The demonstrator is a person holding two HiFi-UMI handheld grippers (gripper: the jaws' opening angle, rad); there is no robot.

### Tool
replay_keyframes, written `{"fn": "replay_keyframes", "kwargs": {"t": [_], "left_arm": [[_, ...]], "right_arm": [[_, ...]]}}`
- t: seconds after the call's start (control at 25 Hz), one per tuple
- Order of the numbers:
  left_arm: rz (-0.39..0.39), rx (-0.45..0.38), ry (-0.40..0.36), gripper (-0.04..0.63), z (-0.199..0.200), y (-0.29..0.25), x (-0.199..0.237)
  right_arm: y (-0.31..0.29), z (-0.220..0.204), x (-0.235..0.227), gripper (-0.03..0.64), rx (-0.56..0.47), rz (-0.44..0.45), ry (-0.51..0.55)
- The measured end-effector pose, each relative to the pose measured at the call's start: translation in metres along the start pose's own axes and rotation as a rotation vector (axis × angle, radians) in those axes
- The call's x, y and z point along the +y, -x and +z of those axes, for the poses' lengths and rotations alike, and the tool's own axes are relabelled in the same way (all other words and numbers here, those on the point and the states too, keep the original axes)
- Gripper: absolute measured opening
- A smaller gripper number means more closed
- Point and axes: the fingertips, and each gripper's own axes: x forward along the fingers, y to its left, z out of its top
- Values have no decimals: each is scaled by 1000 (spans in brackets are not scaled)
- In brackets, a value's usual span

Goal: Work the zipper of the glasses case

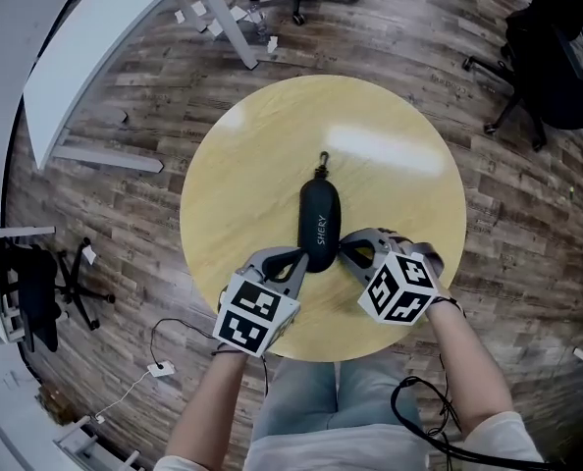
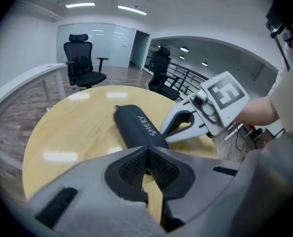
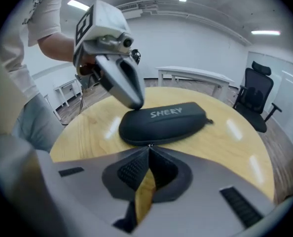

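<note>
two claws shut at one end of the glasses case

both claws meet the glasses case (image 1: 320,214) at its end nearest them, one on each flank, and the case runs straight away ahead of their tips on the round desk (image 1: 223,175). the left claw (image 2: 147,149) has its ribbed black pads pressed together with nothing clearly between them. its tip sits against the case's end, probably to brace the case against sliding. the right claw (image 3: 150,145) is also closed, and a tiny metal glint sits right at its tips, which i take to be the zipper pull (image 3: 150,144). the zip seam (image 3: 186,134) runs along the case's lower edge just beyond that claw, so a tug along it looks like the next step, and the zip appears fully closed so far. the case is a smooth, matt black, rounded capsule with pale lettering (image 3: 168,112) on top and a small loop (image 1: 322,160) at the end farthest from the claws. the desk is pale, glossy wood grain
</note>
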Motion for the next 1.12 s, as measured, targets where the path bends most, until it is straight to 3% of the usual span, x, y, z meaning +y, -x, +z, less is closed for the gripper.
{"fn": "replay_keyframes", "kwargs": {"t": [0.12,0.32,0.4,0.52,0.68,0.88,1.0,1.12], "left_arm": [[-76,29,32,3,-14,4,-22],[43,-65,-36,3,26,12,-1],[33,-20,-87,3,38,-1,9],[-42,97,-120,3,41,-17,10],[-33,85,-145,3,47,-28,5],[-25,22,-129,3,51,-31,8],[-31,59,-159,3,47,-28,6],[-56,67,-163,3,48,-18,6]], "right_arm": [[1,7,-15,2,-39,20,8],[-5,14,-13,2,-38,72,134],[-4,17,-13,2,-43,78,164],[-6,15,-13,2,-13,88,188],[0,-1,5,2,54,111,150],[-9,-1,51,2,30,132,47],[-5,-3,49,2,15,102,36],[14,-18,23,2,33,49,91]]}}
